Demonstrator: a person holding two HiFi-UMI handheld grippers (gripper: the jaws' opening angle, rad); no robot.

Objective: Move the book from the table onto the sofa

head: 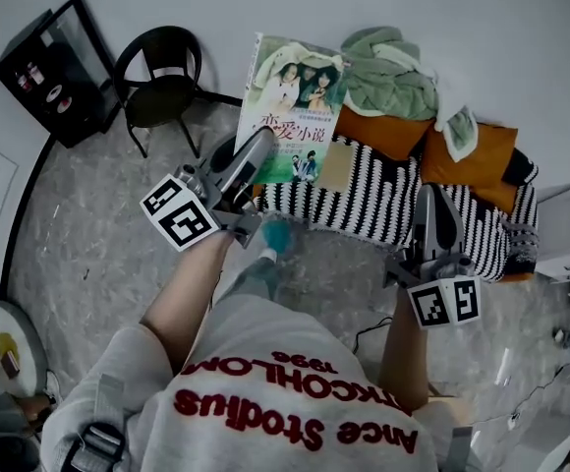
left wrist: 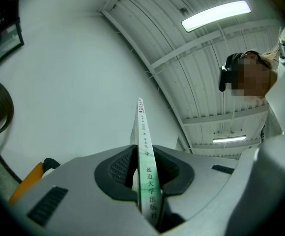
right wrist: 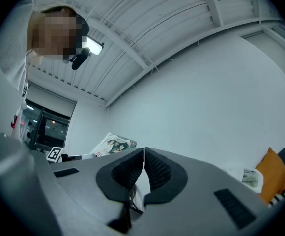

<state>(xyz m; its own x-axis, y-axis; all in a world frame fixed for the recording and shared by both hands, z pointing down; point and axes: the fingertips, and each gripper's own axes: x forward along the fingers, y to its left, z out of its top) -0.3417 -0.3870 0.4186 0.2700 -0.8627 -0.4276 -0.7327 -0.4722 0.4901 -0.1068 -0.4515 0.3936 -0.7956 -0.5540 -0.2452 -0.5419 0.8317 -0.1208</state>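
"Green and white, that book (head: 290,106). Where is it?"

"Up in the air. Your left gripper (head: 263,150) pinches its lower corner tight, by the spine. Its long side points up and away from you."

"And my other one?"

"Your right gripper (head: 434,203) is closed on nothing. The striped sofa (head: 364,205) sits just ahead, below the book. I think your left hand should lower it."
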